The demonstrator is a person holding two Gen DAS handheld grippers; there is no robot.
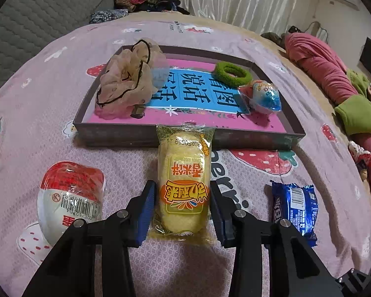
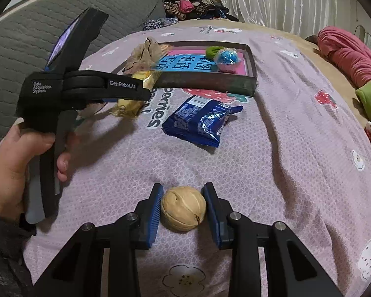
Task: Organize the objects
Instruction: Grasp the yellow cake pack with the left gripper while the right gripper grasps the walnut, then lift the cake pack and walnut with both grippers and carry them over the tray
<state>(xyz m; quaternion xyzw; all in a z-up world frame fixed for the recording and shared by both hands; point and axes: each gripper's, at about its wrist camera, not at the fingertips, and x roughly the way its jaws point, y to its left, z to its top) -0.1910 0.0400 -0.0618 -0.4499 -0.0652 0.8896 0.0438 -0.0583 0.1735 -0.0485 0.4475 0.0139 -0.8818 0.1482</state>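
On the pink strawberry bedspread (image 1: 111,168), the left gripper (image 1: 183,208) pinched the yellow rice-cracker packet (image 1: 184,180); the right gripper (image 2: 183,208) pinched a walnut (image 2: 183,208). Next, probably: lift both into the tray (image 1: 116,133).

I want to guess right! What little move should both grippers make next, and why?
Probably lift: the left gripper has the yellow snack pack between its pads, the right gripper touches the walnut, and both items lie outside the tray.
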